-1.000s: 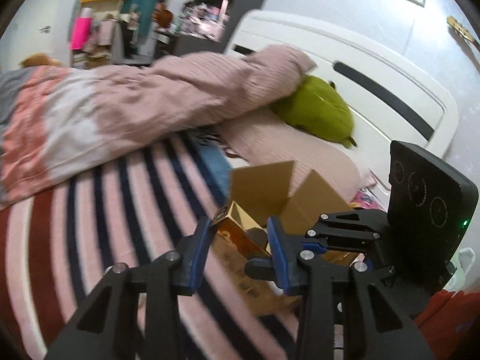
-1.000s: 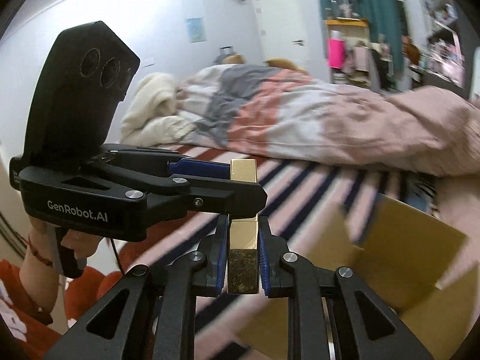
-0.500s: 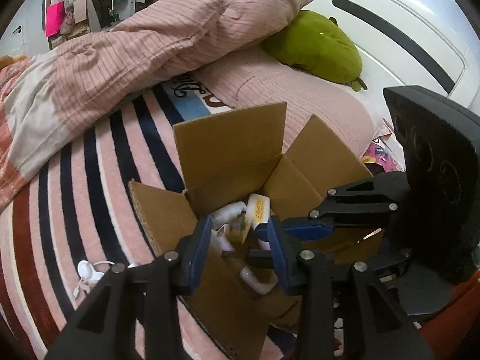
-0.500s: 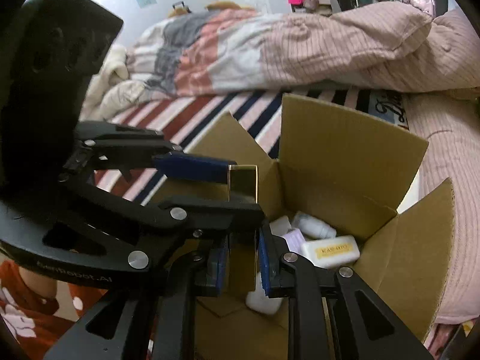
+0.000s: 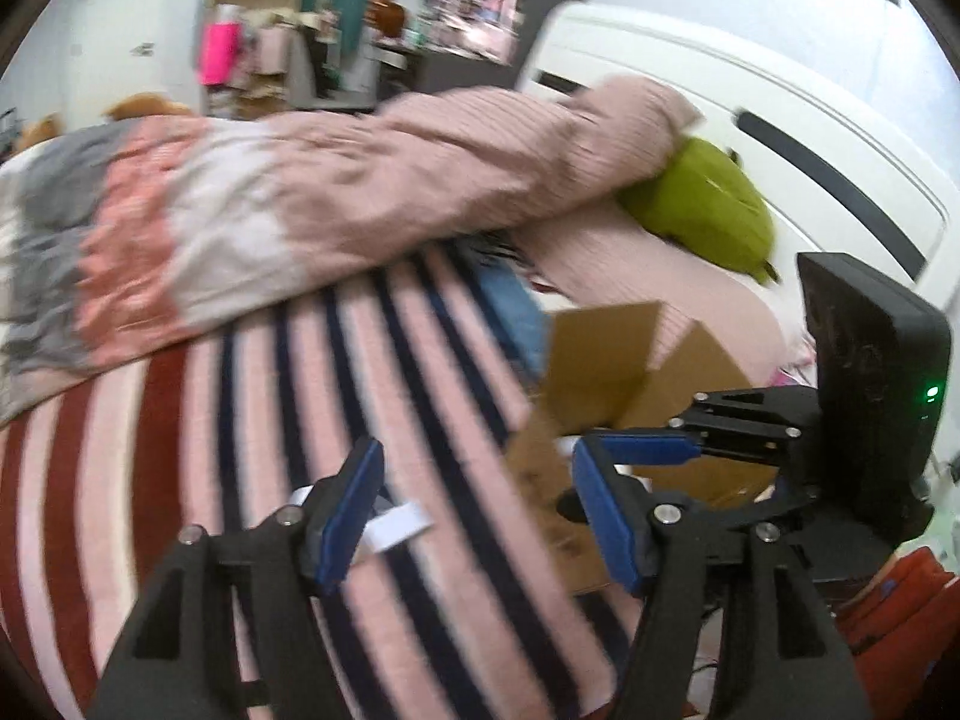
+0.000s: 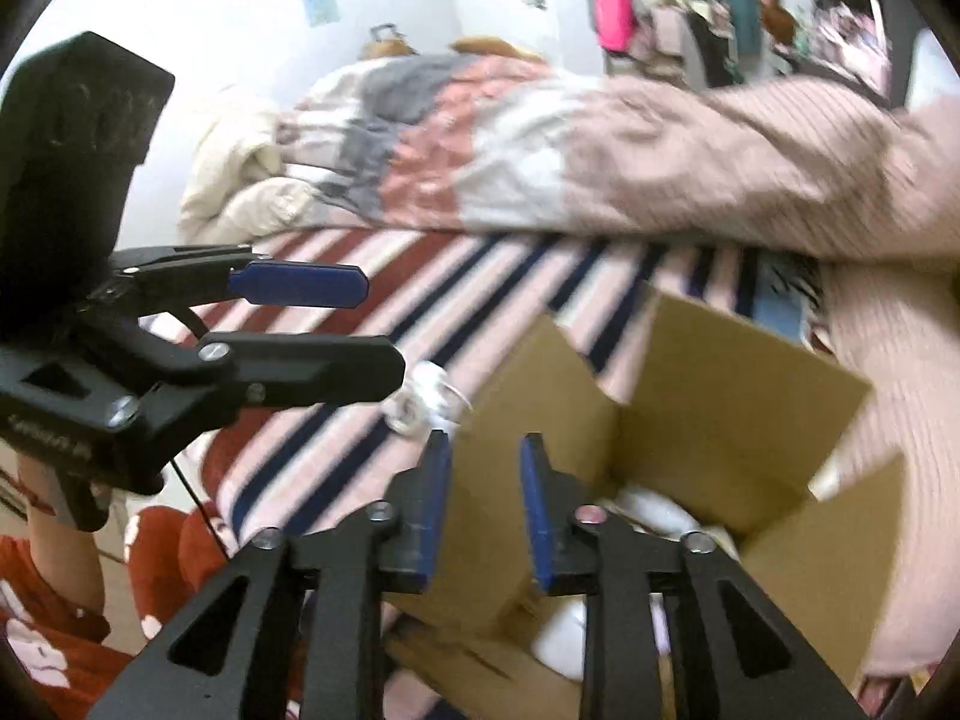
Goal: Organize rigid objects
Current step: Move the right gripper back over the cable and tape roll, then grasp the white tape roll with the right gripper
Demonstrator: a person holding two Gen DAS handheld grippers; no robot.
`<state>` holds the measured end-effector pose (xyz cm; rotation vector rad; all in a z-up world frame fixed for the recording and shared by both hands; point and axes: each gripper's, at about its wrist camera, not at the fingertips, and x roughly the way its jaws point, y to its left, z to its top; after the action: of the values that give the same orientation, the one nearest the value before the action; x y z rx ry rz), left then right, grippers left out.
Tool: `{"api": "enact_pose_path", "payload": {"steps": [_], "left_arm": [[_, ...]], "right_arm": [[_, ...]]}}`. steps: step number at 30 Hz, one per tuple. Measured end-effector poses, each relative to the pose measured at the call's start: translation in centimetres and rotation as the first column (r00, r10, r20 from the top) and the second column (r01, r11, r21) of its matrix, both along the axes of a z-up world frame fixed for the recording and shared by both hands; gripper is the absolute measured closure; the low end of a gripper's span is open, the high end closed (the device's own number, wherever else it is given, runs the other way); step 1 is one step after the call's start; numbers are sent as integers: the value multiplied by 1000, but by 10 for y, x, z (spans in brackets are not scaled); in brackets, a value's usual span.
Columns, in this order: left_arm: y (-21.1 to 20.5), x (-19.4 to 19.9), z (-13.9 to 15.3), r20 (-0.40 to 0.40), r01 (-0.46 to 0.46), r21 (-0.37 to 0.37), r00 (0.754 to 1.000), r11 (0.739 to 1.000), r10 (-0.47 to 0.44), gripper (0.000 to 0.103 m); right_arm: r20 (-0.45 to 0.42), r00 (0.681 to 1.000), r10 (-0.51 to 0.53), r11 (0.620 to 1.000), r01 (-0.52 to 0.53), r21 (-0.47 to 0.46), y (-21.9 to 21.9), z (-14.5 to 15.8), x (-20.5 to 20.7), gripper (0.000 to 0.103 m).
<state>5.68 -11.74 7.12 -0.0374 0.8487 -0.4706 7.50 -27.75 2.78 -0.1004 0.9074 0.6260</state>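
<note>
An open cardboard box (image 6: 708, 420) stands on the striped bed; white bottles (image 6: 654, 510) lie inside it. My right gripper (image 6: 480, 510) is open and empty above the box's near wall. The box also shows in the left wrist view (image 5: 606, 372), at right. My left gripper (image 5: 474, 510) is open and empty over the striped cover, left of the box. A white item (image 5: 399, 525) lies on the cover between the left fingers. A small white roll-like thing (image 6: 420, 402) lies on the cover just left of the box. The gold box is out of sight.
A pink and grey quilt (image 5: 270, 210) is heaped across the bed behind the box. A green plush (image 5: 702, 216) lies against the white headboard (image 5: 780, 138). Shelves and clutter stand at the far wall. The person's red patterned clothing (image 6: 72, 630) is at lower left.
My right gripper has opened and let go of the gold box, which is no longer in view. Both grippers have lifted and tilted up from the box's inside. The left gripper has opened wider.
</note>
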Motion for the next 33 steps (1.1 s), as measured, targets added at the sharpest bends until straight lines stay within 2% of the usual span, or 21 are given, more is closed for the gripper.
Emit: {"api": "enact_pose_path", "payload": {"steps": [5,7,8,11,16,18,21,23,27,28,29,33], "left_arm": [[69,-20,-11,24,-145,33,989,989,144,35],[92,-26,-20,22,-189,36,982,981,188,33],[103,-30,-26,18,-210,37,978,977,210,32],[131,-35,-47,-2,-252,34,968,967,252,32],[158,-37,-82,-57,-284,20,957,959,285,32],[164,-34,-95,-84,-290,11,953,957,290,32],[169,-32,-106,-105,-293,5,951,956,292,32],[171,-30,-110,-115,-296,0,949,955,295,32],[174,-25,-117,-130,-298,-1,946,955,295,32],[174,-25,-118,-132,-297,0,946,955,295,32],[174,-25,-119,-133,-297,1,946,955,294,32],[171,-25,-119,-140,-292,-1,947,956,289,32]], "right_arm": [[-2,991,132,991,-132,38,66,-1,-1,71],[-19,985,172,985,-172,32,94,-9,0,65],[-29,982,187,982,-186,21,108,-15,1,60],[-65,976,209,977,-211,-18,140,-39,4,56],[-89,982,169,971,-182,-158,165,-94,16,48],[-51,986,159,955,-166,-244,168,-117,21,48],[71,988,139,916,-101,-388,172,-139,23,48],[109,982,156,897,-94,-433,173,-148,24,48],[113,976,185,867,-108,-486,175,-163,24,48],[109,976,189,863,-112,-492,174,-165,24,51],[111,975,191,862,-112,-495,174,-166,24,64],[111,976,186,859,-107,-500,175,-165,22,66]]}}
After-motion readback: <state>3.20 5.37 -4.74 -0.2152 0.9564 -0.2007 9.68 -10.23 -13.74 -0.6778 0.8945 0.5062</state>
